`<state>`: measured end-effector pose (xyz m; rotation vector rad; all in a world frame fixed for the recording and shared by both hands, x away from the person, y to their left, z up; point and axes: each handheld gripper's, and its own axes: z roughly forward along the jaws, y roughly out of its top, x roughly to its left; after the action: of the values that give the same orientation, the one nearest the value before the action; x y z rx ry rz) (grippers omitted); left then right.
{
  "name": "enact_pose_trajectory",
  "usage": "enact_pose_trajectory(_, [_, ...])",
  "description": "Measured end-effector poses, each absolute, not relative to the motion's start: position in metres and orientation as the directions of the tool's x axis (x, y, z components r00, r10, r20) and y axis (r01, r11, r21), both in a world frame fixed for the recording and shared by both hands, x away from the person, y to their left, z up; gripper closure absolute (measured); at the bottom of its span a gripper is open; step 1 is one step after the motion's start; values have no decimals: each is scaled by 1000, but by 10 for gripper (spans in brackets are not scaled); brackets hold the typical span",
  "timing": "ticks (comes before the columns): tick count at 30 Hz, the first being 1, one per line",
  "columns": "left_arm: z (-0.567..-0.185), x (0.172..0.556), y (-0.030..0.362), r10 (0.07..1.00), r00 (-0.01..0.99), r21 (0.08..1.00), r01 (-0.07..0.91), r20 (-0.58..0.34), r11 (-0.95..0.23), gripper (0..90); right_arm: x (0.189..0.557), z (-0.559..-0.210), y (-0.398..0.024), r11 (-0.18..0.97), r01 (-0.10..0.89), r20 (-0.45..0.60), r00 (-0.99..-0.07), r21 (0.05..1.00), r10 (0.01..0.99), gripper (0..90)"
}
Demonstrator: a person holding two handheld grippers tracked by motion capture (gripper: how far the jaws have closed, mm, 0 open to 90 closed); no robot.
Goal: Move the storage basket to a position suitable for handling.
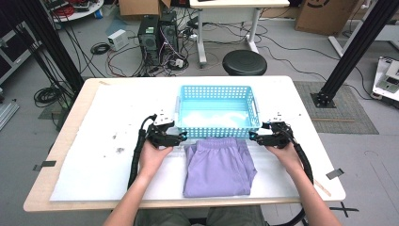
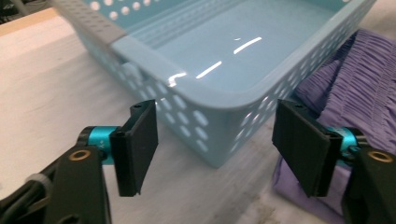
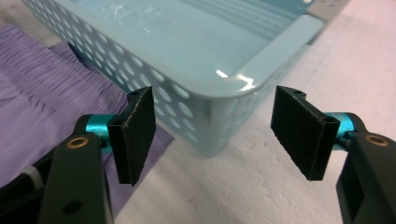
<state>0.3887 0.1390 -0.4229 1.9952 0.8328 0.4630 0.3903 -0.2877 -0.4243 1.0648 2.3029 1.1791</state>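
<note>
Both tools are released: the left tool (image 1: 182, 137) and right tool (image 1: 252, 136) flank the basket's (image 1: 219, 133) near corners, folded purple shorts (image 1: 219, 167) between them.

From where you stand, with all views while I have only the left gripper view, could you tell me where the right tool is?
Observer: The right tool sits at the basket's near right corner, jaws open, nothing between them.
Operator: Thank you. How do the purple shorts lie?
Observer: The purple shorts lie folded flat on the table, just in front of the basket, between both tools.
Operator: Is anything in the basket?
Observer: No, the high view shows it empty.
</note>
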Motion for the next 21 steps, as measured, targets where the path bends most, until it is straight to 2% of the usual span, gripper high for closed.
enact_pose_trajectory(5, [-418,386,165,743,669,861,392,-25,-324,299,387,-420,-299,334,458,52,-648,824,760,293])
enact_pose_trajectory(11, [-408,384,192,777,629,892,364,-23,-268,282,381,-411,-312,289,428,50,-626,857,778,277])
enact_pose_trajectory(21, [-401,379,201,794,608,905,329,15,-269,266,373,-400,-324,243,382,52,-620,892,783,247])
